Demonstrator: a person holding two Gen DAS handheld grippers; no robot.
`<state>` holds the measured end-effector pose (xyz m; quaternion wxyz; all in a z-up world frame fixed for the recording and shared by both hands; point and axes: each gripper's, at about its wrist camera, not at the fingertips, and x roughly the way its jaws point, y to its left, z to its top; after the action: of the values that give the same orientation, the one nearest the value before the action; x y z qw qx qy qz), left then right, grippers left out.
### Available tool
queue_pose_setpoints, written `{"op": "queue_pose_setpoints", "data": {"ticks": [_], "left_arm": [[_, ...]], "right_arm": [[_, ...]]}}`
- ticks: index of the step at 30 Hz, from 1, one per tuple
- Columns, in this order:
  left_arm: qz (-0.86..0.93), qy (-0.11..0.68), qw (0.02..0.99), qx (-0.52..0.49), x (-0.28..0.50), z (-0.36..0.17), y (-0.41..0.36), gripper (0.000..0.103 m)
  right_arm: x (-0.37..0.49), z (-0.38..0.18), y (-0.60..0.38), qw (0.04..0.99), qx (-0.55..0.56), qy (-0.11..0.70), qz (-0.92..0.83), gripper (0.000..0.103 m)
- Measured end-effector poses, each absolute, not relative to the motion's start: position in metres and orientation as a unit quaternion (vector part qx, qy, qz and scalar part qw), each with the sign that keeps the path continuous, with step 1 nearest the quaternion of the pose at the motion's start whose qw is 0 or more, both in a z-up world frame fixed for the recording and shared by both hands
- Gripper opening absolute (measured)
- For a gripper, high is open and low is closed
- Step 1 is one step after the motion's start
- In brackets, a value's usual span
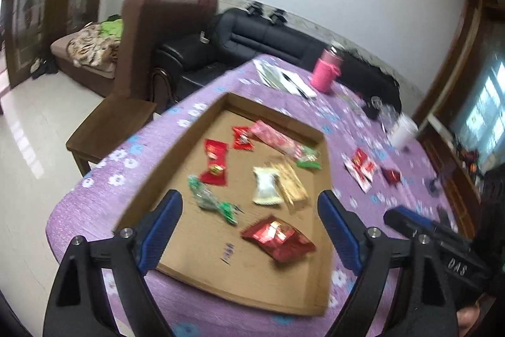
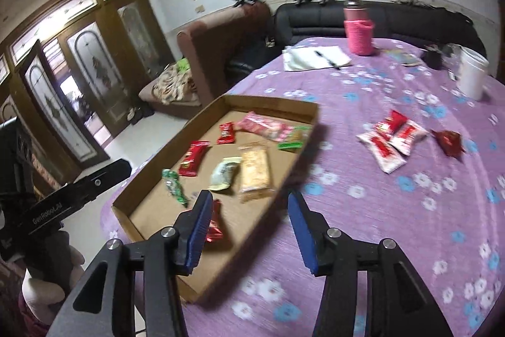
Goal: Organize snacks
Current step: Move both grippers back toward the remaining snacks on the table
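Left gripper (image 1: 249, 229): hovering over the cardboard tray (image 1: 221, 283), jaws wide apart, gripping nothing.
Right gripper (image 2: 249, 229): jaws apart, empty.
Red foil packet (image 1: 279, 237): lying in the tray's near end.
Loose snacks (image 2: 389, 144): sitting at two o'clock on the purple tablecloth (image 2: 394, 226).

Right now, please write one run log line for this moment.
left claw: open, empty | right claw: open, empty | cardboard tray: holds snacks | red-white packets, dark red candy: on tablecloth
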<state>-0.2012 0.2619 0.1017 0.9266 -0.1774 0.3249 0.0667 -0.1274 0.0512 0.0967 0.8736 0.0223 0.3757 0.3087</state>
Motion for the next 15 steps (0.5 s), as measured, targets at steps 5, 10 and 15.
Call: {"op": "queue_pose_setpoints", "data": {"ticks": [5,10,15], "left_arm": [[0.067,0.326,0.934,-0.128,-0.203,0.110,0.231,0.087],[0.082,0.322,0.941,-0.064,-0.203,0.117,0.200,0.087],[0.079,0.330,0.940,-0.034,-0.199,0.118,0.177,0.087]], "right_arm": [[-0.127,0.094,0.008,0.884,0.041,0.375,0.276,0.056],[-0.124,0.092,-0.027,0.891,0.051,0.376,0.249,0.056],[-0.123,0.096,-0.055,0.899,0.057,0.369,0.231,0.056]]}}
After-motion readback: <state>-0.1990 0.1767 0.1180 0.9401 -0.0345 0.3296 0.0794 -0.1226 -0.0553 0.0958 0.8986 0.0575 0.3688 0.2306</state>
